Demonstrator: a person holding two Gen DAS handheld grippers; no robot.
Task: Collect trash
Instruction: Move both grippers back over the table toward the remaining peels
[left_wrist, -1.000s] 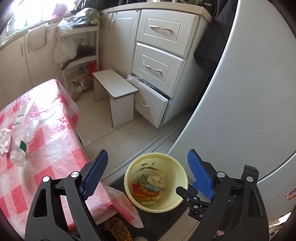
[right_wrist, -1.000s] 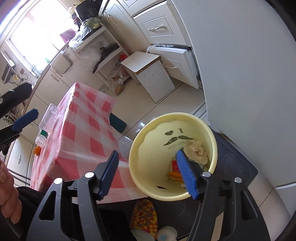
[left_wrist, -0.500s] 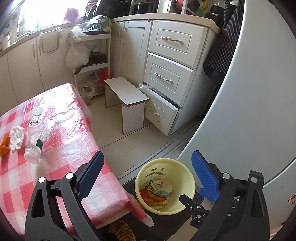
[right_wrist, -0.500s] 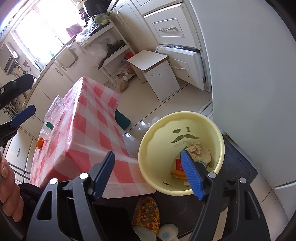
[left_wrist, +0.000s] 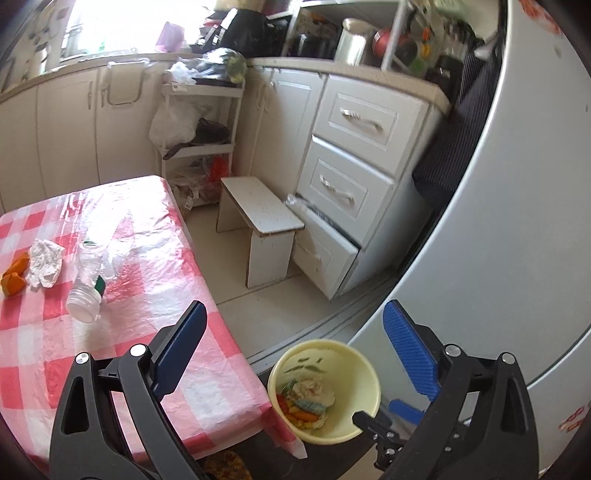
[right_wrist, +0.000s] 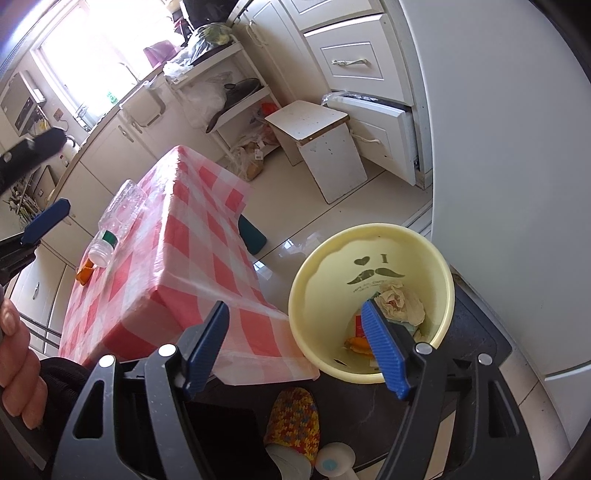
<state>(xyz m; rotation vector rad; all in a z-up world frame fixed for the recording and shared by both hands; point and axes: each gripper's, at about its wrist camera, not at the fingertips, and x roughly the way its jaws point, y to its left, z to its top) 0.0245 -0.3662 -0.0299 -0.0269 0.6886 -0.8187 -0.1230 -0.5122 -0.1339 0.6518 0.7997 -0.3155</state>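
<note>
Both claws empty: left gripper jaws spread wide, having just been opening, nothing between them; right gripper jaws apart over the yellow bin, also just widened, nothing held. Bin on the floor beside the table, already holds crumpled paper and scraps. Trash left on the checked cloth: clear plastic bottle lying on its side, crumpled tissue next to it, orange peel touching the tissue. Bottle likely light, thin-walled, slick and prone to roll (cap looks off), so pinch across the body or neck. Tissue soft, grab the middle bunch. Peel limp, take it whole.
</note>
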